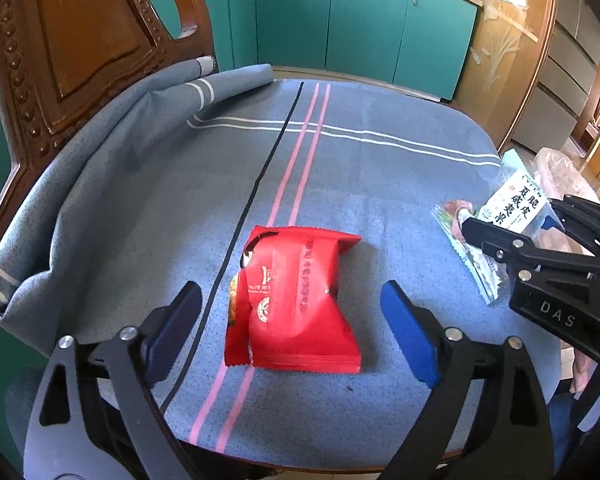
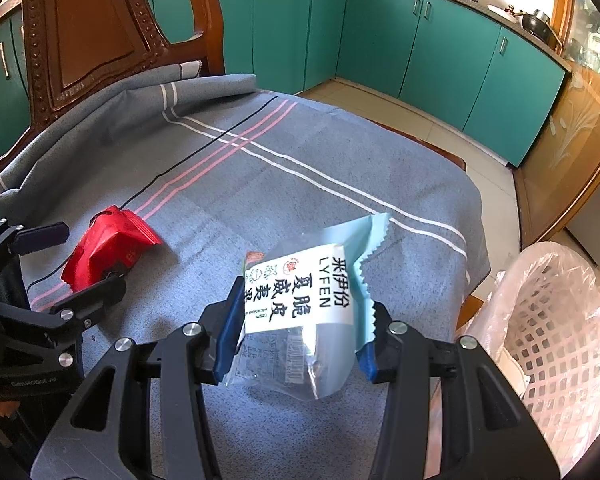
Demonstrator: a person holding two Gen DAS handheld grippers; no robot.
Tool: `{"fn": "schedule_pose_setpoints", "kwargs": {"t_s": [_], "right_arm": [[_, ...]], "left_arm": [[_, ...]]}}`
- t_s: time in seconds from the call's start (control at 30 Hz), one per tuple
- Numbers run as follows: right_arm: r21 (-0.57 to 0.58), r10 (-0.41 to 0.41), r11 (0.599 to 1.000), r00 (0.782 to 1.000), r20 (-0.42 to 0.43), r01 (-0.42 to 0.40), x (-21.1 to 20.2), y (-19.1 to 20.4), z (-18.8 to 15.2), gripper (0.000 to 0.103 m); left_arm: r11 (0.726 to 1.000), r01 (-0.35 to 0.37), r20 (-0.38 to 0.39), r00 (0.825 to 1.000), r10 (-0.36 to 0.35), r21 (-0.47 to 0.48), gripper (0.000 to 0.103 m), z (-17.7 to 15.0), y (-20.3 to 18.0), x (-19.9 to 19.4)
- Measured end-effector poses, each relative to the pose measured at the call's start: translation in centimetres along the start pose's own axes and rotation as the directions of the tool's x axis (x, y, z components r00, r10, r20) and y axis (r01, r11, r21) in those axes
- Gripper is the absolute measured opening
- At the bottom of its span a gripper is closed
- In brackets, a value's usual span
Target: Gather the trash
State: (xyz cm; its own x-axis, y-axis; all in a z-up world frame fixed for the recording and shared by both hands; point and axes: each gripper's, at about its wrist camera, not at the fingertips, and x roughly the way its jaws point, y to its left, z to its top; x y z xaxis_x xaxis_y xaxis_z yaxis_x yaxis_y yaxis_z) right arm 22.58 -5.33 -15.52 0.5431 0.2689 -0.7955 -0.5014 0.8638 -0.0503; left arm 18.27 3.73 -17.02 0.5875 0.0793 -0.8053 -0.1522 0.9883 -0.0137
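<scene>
A red snack wrapper (image 1: 296, 300) lies on the blue-grey tablecloth (image 1: 380, 168). My left gripper (image 1: 292, 332) is open, its two blue pads on either side of the wrapper's near end, apart from it. My right gripper (image 2: 300, 336) is shut on a pale blue and white wrapper (image 2: 312, 292) with black Chinese print and holds it above the cloth. That wrapper also shows in the left wrist view (image 1: 516, 204), held at the table's right edge. The red wrapper appears at the left in the right wrist view (image 2: 108, 248).
A pink mesh bin (image 2: 548, 344) lined with a clear bag stands on the floor off the table's right edge. A carved wooden chair (image 1: 72, 48) stands at the far left, with the cloth bunched against it. Teal cabinets (image 2: 380, 32) line the back.
</scene>
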Motion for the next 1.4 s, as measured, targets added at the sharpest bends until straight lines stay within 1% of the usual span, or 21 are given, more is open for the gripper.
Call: {"fn": "schedule_pose_setpoints", "kwargs": {"t_s": [0.07, 0.13, 0.2, 0.27, 0.33, 0.4, 0.47, 0.5, 0.57, 0.6, 0.63, 0.83, 0.97, 1.17, 1.27, 1.4], "right_arm": [[-0.002, 0.0, 1.0, 1.0, -0.001, 0.0, 0.0, 0.0, 0.0, 0.048], [-0.002, -0.001, 1.0, 1.0, -0.001, 0.001, 0.0, 0.0, 0.0, 0.048], [-0.002, -0.001, 1.0, 1.0, -0.001, 0.001, 0.0, 0.0, 0.0, 0.048], [0.001, -0.003, 1.0, 1.0, -0.001, 0.003, 0.0, 0.0, -0.1, 0.048], [0.005, -0.004, 1.0, 1.0, 0.0, 0.004, 0.0, -0.2, -0.1, 0.048], [0.008, -0.005, 1.0, 1.0, 0.0, 0.005, -0.1, -0.3, -0.1, 0.048], [0.011, -0.007, 1.0, 1.0, -0.001, 0.007, 0.0, -0.4, -0.1, 0.048], [0.012, -0.009, 1.0, 1.0, -0.002, 0.009, 0.0, -0.4, -0.1, 0.048], [0.014, -0.01, 1.0, 1.0, -0.004, 0.01, 0.0, -0.4, 0.0, 0.048], [0.016, -0.011, 1.0, 1.0, -0.005, 0.011, 0.0, -0.4, 0.0, 0.048], [0.016, -0.01, 1.0, 1.0, -0.005, 0.011, 0.0, -0.4, 0.0, 0.048], [0.015, -0.013, 1.0, 1.0, -0.007, 0.013, 0.1, -0.3, 0.0, 0.048], [0.019, -0.015, 1.0, 1.0, -0.007, 0.015, 0.1, -0.3, 0.0, 0.048], [0.026, -0.013, 1.0, 1.0, 0.008, 0.013, -0.2, -0.4, -0.1, 0.048], [0.03, -0.008, 1.0, 1.0, 0.018, 0.008, -0.5, -0.5, -0.1, 0.048], [0.026, -0.005, 1.0, 1.0, 0.022, 0.004, -0.6, -0.5, -0.1, 0.048]], "left_arm": [[1.0, 0.01, -0.004, 1.0, -0.01, -0.011, 0.095, 0.3, 0.1, 0.3], [0.998, 0.047, -0.016, 0.999, -0.048, -0.032, 0.097, 0.9, 0.1, 1.0], [0.997, 0.066, -0.033, 0.997, -0.067, -0.033, 0.097, 1.3, -0.2, 1.7], [0.999, 0.04, -0.05, 0.998, -0.041, -0.021, 0.097, 1.7, -0.6, 2.6], [0.999, 0.031, -0.053, 0.998, -0.03, 0.009, 0.096, 1.9, -1.2, 3.1], [0.999, 0.03, -0.048, 0.998, -0.029, 0.03, 0.087, 1.9, -1.6, 3.2], [0.998, 0.038, -0.057, 0.998, -0.036, 0.049, 0.075, 1.7, -1.9, 3.3], [0.998, 0.04, -0.057, 0.998, -0.037, 0.055, 0.072, 1.6, -1.9, 3.3], [0.997, 0.042, -0.046, 0.998, -0.039, 0.06, 0.061, 1.4, -1.9, 3.0], [0.997, 0.045, -0.042, 0.998, -0.042, 0.061, 0.057, 1.2, -1.8, 2.8], [0.997, 0.048, -0.041, 0.998, -0.045, 0.061, 0.054, 1.2, -1.7, 2.8], [0.998, 0.05, -0.036, 0.998, -0.048, 0.049, 0.046, 0.8, -0.9, 2.3], [0.998, 0.058, -0.01, 0.998, -0.057, 0.023, 0.045, 0.6, 0.1, 1.1], [0.998, 0.054, 0.067, 0.996, -0.052, -0.019, 0.045, 1.1, 1.4, -1.2], [0.999, 0.035, 0.092, 0.995, -0.033, -0.021, 0.045, 1.3, 1.5, -1.9], [1.0, 0.019, 0.099, 0.995, -0.018, -0.007, 0.045, 1.4, 1.1, -2.1]]}}
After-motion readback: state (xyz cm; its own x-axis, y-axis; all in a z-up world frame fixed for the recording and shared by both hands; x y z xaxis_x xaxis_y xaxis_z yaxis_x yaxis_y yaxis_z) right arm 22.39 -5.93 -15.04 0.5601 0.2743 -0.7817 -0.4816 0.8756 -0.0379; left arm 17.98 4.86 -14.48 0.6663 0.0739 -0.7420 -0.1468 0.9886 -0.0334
